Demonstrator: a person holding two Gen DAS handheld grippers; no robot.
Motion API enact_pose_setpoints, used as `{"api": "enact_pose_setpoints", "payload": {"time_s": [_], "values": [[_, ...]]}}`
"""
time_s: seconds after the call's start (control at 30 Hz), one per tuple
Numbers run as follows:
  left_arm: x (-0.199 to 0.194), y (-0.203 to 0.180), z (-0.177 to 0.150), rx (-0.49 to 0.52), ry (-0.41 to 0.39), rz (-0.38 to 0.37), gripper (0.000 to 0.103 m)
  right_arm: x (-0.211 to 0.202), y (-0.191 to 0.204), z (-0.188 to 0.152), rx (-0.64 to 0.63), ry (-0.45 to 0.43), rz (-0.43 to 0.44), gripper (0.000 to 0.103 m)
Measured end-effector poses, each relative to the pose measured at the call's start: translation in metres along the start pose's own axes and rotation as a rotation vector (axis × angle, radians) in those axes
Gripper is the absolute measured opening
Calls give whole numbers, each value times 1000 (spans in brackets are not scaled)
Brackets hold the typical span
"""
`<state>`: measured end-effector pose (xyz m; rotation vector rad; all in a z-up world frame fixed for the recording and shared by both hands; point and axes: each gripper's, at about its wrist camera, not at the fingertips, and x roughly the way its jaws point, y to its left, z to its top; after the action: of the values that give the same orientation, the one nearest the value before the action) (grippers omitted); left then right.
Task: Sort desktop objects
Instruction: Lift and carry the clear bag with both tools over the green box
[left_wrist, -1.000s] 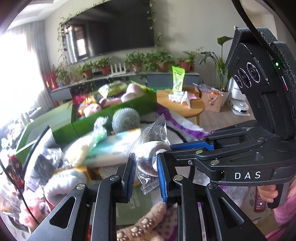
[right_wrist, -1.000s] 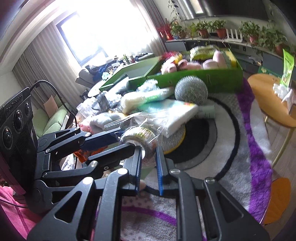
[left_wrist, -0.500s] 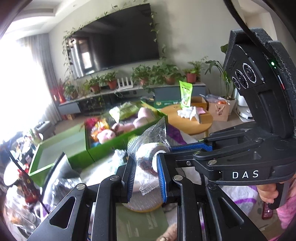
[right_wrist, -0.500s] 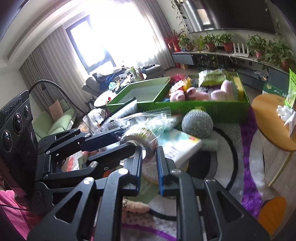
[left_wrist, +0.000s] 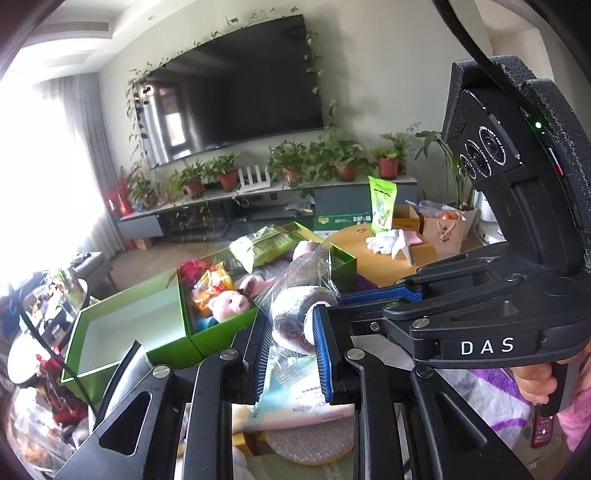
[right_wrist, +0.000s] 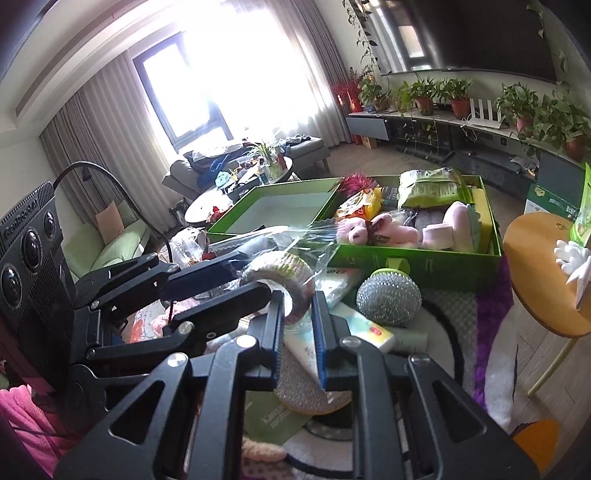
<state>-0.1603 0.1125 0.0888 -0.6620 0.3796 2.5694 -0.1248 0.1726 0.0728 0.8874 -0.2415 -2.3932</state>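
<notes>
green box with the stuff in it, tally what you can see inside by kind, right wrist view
pink plush toys: 2 clear, more pink behind, uncertain
green snack bag: 1
orange-yellow snack bag: 1
red fuzzy thing: 1
total: at least 5

"DAS" in white on the right gripper body — "GenRobot.AI" on the left gripper housing.

Daylit and bright, lit from the window, blown out to white with haze over the curtains. Strong fisheye bending and dark vignette at corners. Glare on the clear wrapper. Mostly sharp.
</notes>
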Motion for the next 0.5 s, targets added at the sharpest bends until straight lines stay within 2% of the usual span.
{"api": "enact_pose_setpoints", "payload": {"time_s": [0.5], "values": [[50, 33, 41, 27, -1, -29, 22, 41, -37, 55, 59, 13, 20, 16]]}}
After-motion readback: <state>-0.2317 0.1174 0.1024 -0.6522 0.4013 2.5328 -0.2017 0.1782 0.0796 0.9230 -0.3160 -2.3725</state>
